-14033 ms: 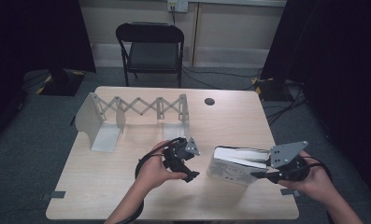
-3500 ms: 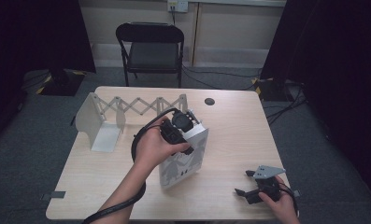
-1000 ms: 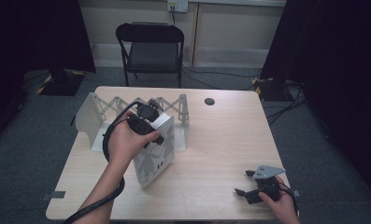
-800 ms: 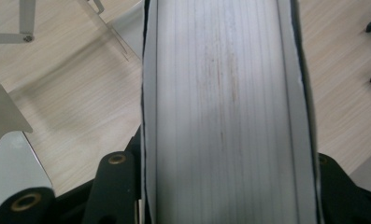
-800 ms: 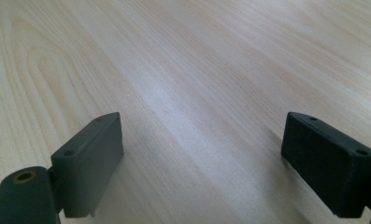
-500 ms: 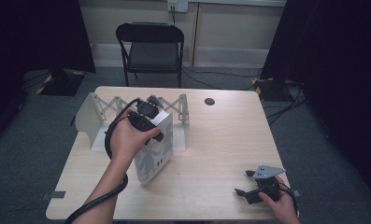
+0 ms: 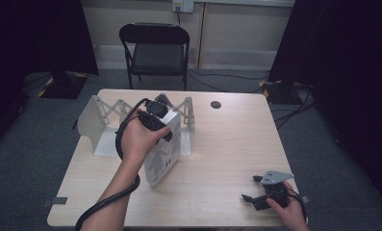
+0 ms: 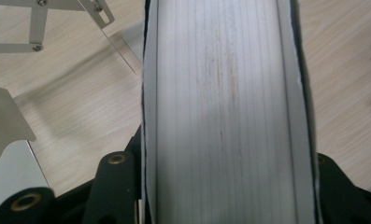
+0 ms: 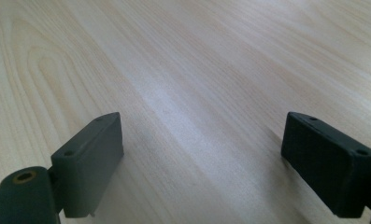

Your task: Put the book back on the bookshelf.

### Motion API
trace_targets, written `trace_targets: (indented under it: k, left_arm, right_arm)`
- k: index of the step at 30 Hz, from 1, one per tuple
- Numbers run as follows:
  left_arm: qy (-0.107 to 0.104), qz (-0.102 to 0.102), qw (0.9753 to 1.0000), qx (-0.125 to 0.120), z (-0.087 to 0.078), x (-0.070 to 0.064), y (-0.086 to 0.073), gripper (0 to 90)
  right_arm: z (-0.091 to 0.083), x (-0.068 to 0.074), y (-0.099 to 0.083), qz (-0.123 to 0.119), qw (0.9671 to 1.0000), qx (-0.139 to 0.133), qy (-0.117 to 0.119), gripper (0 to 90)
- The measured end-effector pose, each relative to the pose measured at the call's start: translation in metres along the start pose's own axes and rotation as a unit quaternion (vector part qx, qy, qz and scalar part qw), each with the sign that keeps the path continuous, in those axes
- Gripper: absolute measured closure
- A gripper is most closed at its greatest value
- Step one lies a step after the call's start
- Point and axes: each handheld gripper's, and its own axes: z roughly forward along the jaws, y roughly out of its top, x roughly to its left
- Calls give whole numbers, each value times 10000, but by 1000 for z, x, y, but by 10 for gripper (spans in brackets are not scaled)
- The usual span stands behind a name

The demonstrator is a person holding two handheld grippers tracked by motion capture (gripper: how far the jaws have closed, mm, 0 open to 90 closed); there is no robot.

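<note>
1. While the left gripper (image 7: 156,117) clamps the book (image 7: 163,156) by its top edge, the book stands upright mid-surface (image 7: 227,144), its long axis vertical.
2. Expanding rack (image 7: 107,113) lies just beyond, at 11 o'clock from the book.
3. Right gripper (image 7: 256,192) rests wide open, empty, well apart at 4 o'clock.

Illumination in the high view is even and moderate over the surface (image 7: 217,144); the room falls to near black at 3 and 9 o'clock. Shadows are soft and short. The picture is slightly soft overall.

In the left gripper view, the book (image 8: 225,112) is close to the lens and blurred, with a pale sheen down its page edges.

In the right gripper view, a broad diffuse glare band crosses the wood from 11 to 5 o'clock; near jaw edges are soft.
</note>
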Motion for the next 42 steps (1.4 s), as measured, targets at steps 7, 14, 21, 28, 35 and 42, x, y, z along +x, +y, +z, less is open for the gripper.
trace_targets:
  k: [7,14,21,28,35,42]
  left_arm:
    - [104,-67,9999,59,1,0,7,518]
    - [101,-117,9999,52,1,-1,12,518]
    - [155,-135,9998,59,4,-2,18,518]
    - [228,-208,9995,66,5,-2,23,517]
    - [233,-327,9992,62,7,-2,28,517]
    - [264,-346,9990,48,8,-2,32,516]
  right_arm:
    - [0,0,0,-6,10000,2,3,124]
    - [0,0,0,0,10000,5,4,124]
    - [0,0,0,-7,10000,8,4,124]
    - [0,0,0,-5,10000,8,4,124]
    - [0,0,0,-8,10000,7,4,124]
    - [0,0,0,-8,10000,7,4,124]
